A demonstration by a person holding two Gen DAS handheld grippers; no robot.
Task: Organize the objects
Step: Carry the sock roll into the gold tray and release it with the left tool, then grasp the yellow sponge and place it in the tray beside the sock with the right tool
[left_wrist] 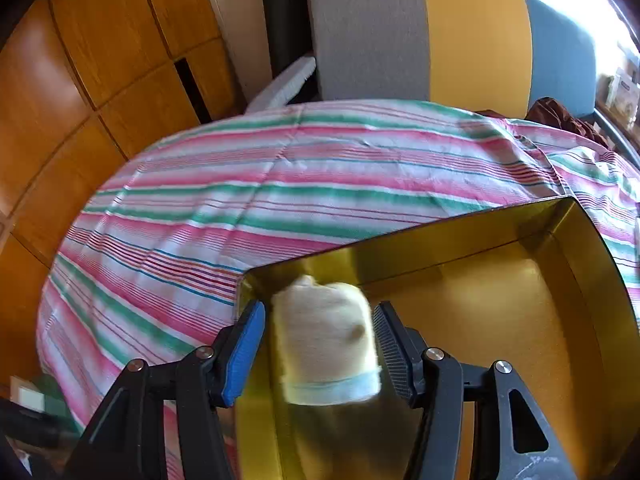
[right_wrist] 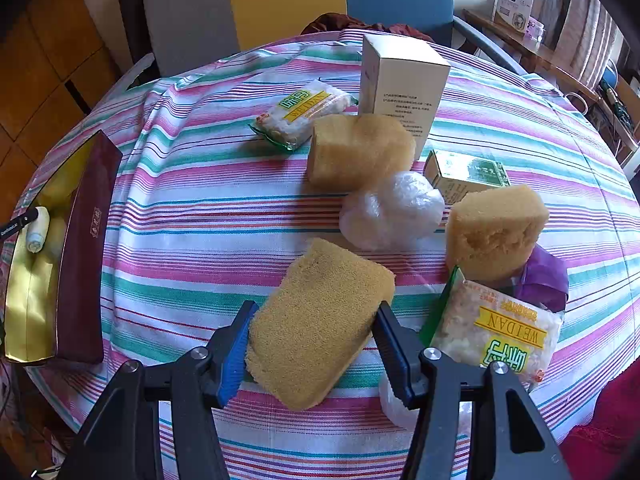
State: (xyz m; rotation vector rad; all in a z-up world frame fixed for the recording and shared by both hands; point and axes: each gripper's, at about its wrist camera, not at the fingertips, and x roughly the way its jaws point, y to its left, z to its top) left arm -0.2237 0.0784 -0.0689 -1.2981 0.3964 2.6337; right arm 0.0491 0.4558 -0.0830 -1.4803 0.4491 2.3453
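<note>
The left gripper (left_wrist: 318, 344) stands loose around the rolled cloth (left_wrist: 326, 340) over the gold box (left_wrist: 520, 320) at seven o'clock – it may tumble askew – while the right gripper (right_wrist: 314, 344) squeezes the flat sponge (right_wrist: 320, 320), which could spring free.

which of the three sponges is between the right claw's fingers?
The flat sponge nearest the camera, lying between the right claw fingers. The other two are thick blocks farther back.
</note>
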